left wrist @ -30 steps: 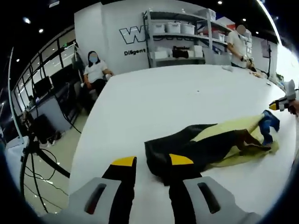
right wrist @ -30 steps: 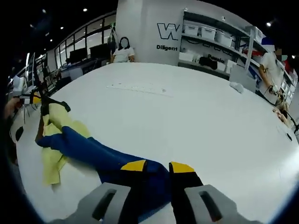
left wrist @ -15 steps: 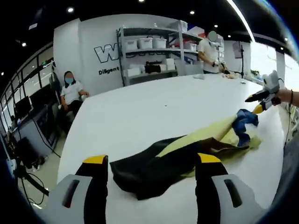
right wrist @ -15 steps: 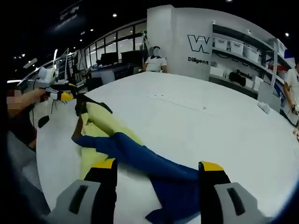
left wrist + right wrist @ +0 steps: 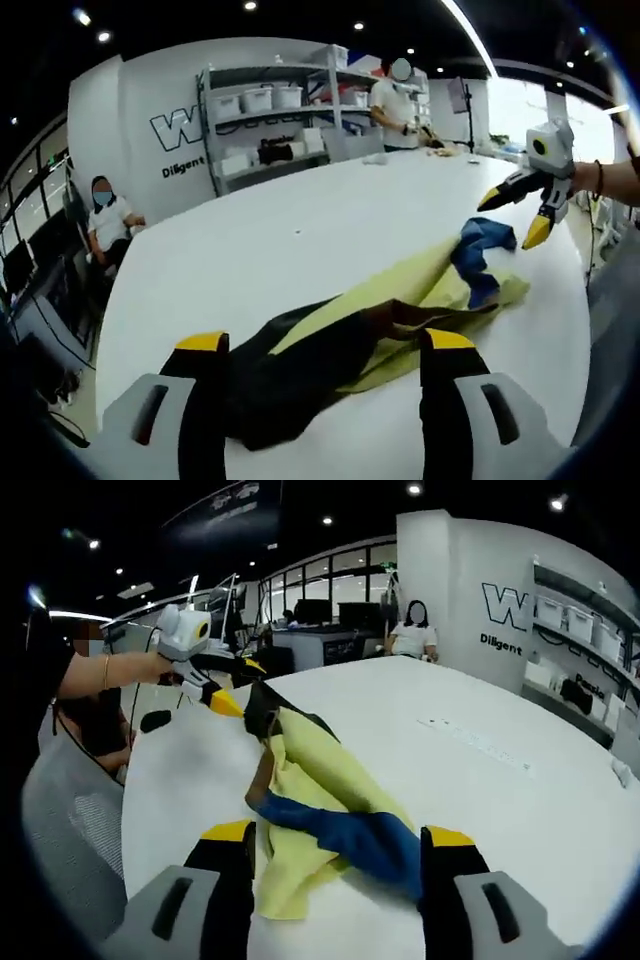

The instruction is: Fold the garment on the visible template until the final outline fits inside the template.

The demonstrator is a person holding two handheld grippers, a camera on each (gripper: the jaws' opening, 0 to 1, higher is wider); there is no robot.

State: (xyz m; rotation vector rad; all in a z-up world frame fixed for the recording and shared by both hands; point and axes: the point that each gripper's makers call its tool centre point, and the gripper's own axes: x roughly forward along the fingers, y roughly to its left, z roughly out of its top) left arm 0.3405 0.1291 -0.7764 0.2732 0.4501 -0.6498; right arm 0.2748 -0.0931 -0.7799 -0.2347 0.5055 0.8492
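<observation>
A garment of black, yellow and blue cloth (image 5: 400, 298) lies bunched in a long strip on the white table (image 5: 300, 225). Its black end (image 5: 285, 375) sits between the jaws of my left gripper (image 5: 323, 345), which stands open and holds nothing. The blue end (image 5: 478, 250) lies below my right gripper (image 5: 518, 212), also open, hovering clear of the cloth. In the right gripper view the blue end (image 5: 372, 838) lies between the spread jaws of the right gripper (image 5: 338, 835), the yellow cloth (image 5: 310, 765) runs away from it, and the left gripper (image 5: 228, 685) hangs open above the black end (image 5: 262, 708).
Faint marks (image 5: 480, 742) cross the table (image 5: 520, 810) beyond the garment. A grey mesh chair (image 5: 75, 825) stands at the near table edge beside a person's arm (image 5: 105, 670). Shelves with bins (image 5: 270, 120) and people stand and sit beyond the far edge.
Both grippers were shut on the garment's ends a second ago; both have opened, let go and drawn back above the cloth, which now lies slack on the table.
</observation>
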